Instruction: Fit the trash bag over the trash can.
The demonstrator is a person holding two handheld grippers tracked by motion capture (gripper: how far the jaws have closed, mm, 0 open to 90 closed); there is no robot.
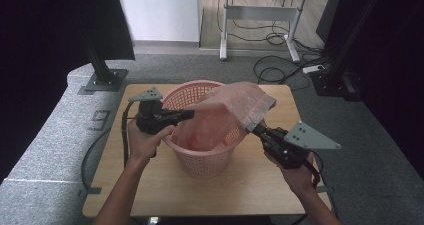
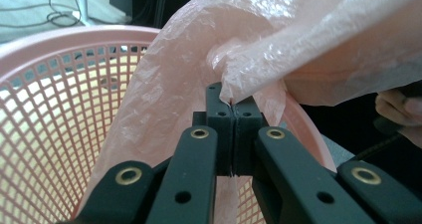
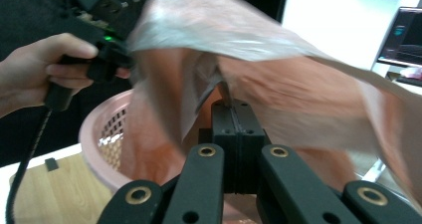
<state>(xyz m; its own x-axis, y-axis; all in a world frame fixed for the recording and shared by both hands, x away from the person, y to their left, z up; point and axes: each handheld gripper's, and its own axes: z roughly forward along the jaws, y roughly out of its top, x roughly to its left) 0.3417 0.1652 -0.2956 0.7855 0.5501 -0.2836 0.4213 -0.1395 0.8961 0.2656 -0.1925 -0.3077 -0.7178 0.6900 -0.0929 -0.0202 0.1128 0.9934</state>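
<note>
Right now the thin, translucent pink plastic bag [image 1: 235,107] hangs stretched above and partly down inside the round pink plastic lattice basket [image 1: 200,157], which stands on the light wooden counter [image 1: 250,182]. At one side the left hand-held gripper [image 1: 189,114] has its jaws pressed together on a bunched fold of the bag's edge. At the other side the right hand-held gripper [image 1: 253,127] pinches the film too, jaws tight on it, holding that edge up beyond the basket's rim.
</note>
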